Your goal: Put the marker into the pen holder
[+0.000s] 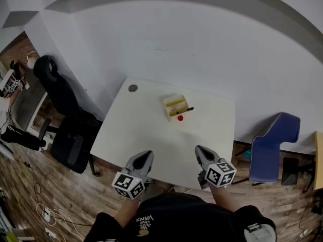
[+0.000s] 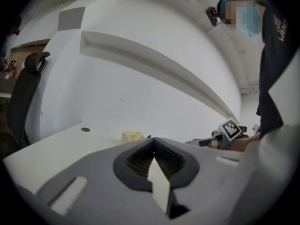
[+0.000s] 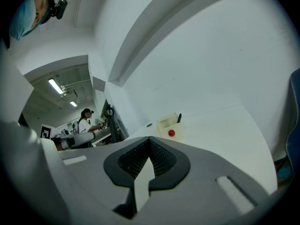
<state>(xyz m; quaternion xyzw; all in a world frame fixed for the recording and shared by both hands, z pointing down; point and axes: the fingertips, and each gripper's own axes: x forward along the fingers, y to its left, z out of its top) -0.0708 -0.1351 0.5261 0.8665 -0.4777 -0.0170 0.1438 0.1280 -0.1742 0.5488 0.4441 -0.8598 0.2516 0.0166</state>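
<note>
**Both grippers shut and empty at the near edge, marker at the holder's right wall**

The left gripper (image 1: 147, 155) hangs over the near edge of the table (image 1: 151, 135), left of middle. Its jaws are pressed together with nothing between them, and the left gripper view shows the ribbed pads meeting at the tips. The right gripper (image 1: 199, 149) is over the same edge, right of middle, and its jaws are likewise closed on nothing. The two grippers are apart from each other, and both point toward the far edge.

The holder (image 1: 175, 106), a cream open box, stands well beyond them, toward the far edge and a little right of middle. The marker (image 1: 189, 109), dark and thin, shows at the holder's right wall and sticks out past it to the right. I cannot tell whether it lies on the table or leans over the rim. A small red round thing (image 1: 180, 118) sits at the holder's near side, touching it or almost so. A grey grommet (image 1: 132, 88) is set in the top near the far left corner.

A black office chair (image 1: 65, 120) stands off the left edge. A blue chair (image 1: 272, 145) stands off the right edge.
</note>
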